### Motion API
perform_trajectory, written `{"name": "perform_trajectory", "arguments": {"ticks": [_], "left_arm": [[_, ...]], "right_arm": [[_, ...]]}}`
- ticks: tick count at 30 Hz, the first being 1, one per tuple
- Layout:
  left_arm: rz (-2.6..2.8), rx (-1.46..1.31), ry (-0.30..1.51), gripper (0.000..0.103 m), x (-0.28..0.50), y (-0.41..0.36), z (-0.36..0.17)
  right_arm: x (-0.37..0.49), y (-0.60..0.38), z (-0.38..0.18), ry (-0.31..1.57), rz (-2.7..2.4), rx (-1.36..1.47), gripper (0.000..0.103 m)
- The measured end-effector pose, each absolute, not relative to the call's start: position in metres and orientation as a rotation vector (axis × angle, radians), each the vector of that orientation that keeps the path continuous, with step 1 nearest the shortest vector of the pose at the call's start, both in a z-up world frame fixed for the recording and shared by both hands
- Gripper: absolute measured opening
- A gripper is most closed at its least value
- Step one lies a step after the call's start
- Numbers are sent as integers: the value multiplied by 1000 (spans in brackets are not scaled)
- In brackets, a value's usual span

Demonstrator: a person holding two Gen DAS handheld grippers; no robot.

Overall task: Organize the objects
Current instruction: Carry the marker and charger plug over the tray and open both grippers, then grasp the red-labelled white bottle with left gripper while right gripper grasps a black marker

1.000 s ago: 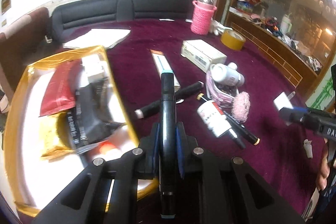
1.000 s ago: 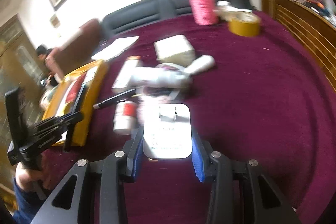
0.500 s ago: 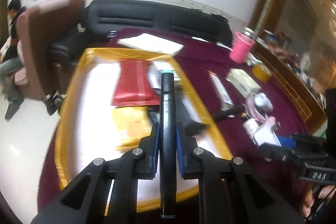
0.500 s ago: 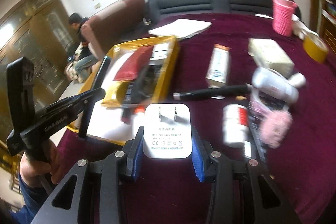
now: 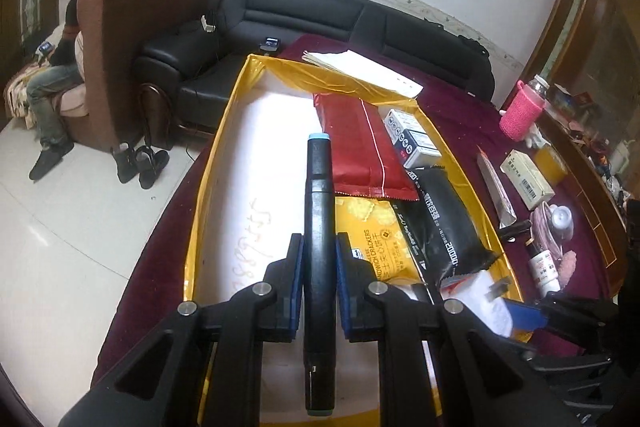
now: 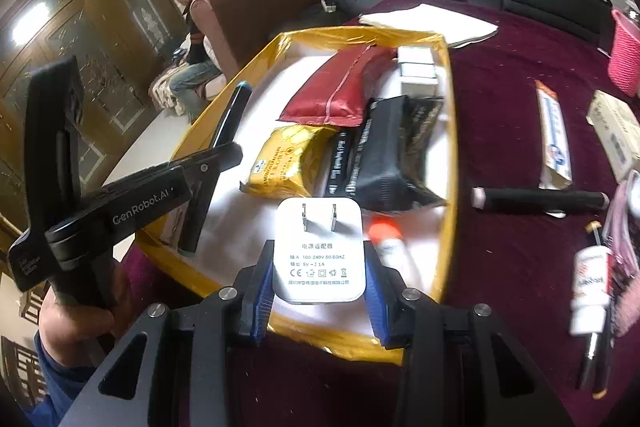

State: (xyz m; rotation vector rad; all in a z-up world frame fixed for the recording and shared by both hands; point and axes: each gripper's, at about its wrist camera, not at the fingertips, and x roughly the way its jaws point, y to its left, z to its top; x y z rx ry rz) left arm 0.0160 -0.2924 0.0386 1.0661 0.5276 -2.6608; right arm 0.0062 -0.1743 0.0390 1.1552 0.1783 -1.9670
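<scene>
White charger [image 6: 319, 251] between right gripper [image 6: 319, 301] fingers [image 6: 262, 297]

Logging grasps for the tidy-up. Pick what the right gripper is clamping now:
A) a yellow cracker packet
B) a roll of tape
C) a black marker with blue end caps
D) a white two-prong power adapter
D. The right gripper has its blue pads closed on the sides of the white power adapter, prongs pointing forward, above the near end of the yellow tray.

Domestic living room.
A black leather sofa [image 5: 360, 27], a brown armchair [image 5: 132, 39] with a seated person [image 5: 60, 67], a tiled floor [image 5: 80, 227] and ornate wooden doors [image 6: 100, 39] indicate a home.
</scene>
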Motion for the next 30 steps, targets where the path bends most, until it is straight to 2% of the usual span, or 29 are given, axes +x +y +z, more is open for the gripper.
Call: {"name": "perform_trajectory", "arguments": {"ticks": [7, 16, 21, 23, 24, 25, 27, 30], "left_arm": [[-2654, 1093, 443, 14, 12, -282, 33], [-2658, 1087, 447, 16, 11, -280, 32], [-2684, 1059, 438, 32, 12, -278, 35], [-2706, 1037, 428, 49, 13, -276, 38], [-2713, 1020, 413, 53, 14, -273, 40], [-2715, 1004, 391, 64, 14, -271, 42], [-2714, 964, 353, 69, 17, -268, 45], [-2735, 931, 359, 69, 19, -268, 48]], "right_arm": [[17, -187, 29, 239, -1929, 1128, 44], [21, -187, 27, 258, -1916, 1110, 45], [23, -179, 34, 242, -1921, 1098, 47], [24, -172, 37, 218, -1921, 1100, 47], [24, -167, 39, 204, -1922, 1100, 48], [25, -161, 42, 189, -1927, 1095, 48], [25, -147, 46, 153, -1947, 1086, 49], [19, -118, 53, 82, -1978, 1083, 49]]}}
